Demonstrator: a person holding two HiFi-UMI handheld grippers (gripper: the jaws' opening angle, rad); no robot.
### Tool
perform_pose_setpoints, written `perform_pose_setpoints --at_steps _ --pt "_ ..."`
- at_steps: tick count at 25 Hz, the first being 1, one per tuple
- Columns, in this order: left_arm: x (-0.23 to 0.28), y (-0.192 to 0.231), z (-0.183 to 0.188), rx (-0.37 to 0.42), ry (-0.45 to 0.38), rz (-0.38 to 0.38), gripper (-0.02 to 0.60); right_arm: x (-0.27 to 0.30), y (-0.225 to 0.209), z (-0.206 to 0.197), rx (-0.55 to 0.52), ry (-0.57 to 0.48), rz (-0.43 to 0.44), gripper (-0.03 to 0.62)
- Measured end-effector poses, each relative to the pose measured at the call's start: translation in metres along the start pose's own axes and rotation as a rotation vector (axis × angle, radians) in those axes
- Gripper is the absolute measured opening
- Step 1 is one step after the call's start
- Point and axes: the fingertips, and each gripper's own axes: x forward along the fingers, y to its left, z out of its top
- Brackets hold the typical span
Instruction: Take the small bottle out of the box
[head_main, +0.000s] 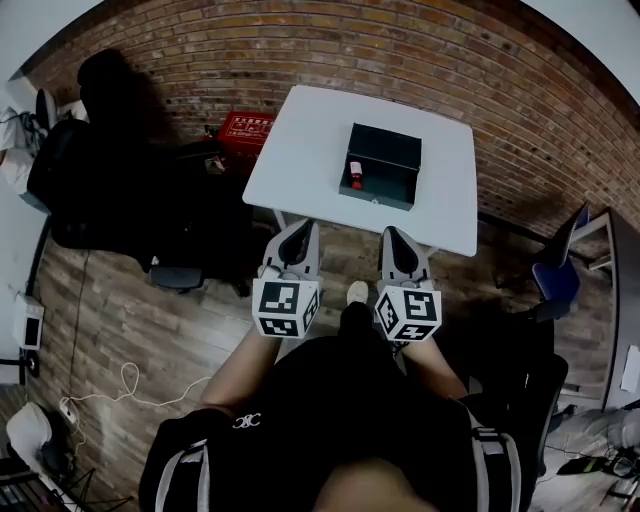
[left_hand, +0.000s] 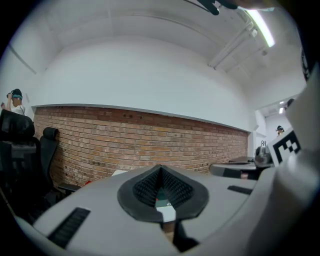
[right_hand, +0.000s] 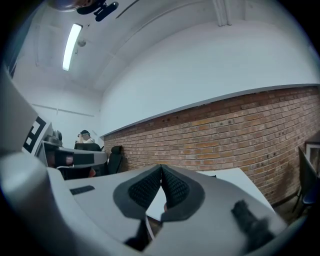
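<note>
- Sitting in the upper centre of the head view, the white worktop (head_main: 300, 140) is carrying an open dark box (head_main: 388, 150).
- Hovering below the worktop's near edge, the left gripper (head_main: 302, 226) and right gripper (head_main: 393, 232) are each keeping their fingers together, gripping nothing.
- The small bottle (head_main: 356, 175) is resting inside the box, at its left end.

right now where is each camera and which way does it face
Head view: on the person's head, looking down at the white square table, dark open box and red-capped small bottle; forearms, left gripper and right gripper show.
Left gripper view: on the left gripper, facing the red brick wall past its shut jaws.
Right gripper view: likewise on the right gripper.
Both share that wall.
</note>
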Motion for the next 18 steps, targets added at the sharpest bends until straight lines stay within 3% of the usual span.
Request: perform_pose_setpoints --at_steps 11,18 --pt "0.102 -0.012 0.010 0.043 0.037 -0.028 0.003 0.069 -0.077 0.012 0.035 0.002 -0.023 0.029" --pt "0.152 -0.007 0.012 0.060 0.063 -0.027 0.003 0.104 -0.095 0.013 0.050 0.013 -0.002 0.029"
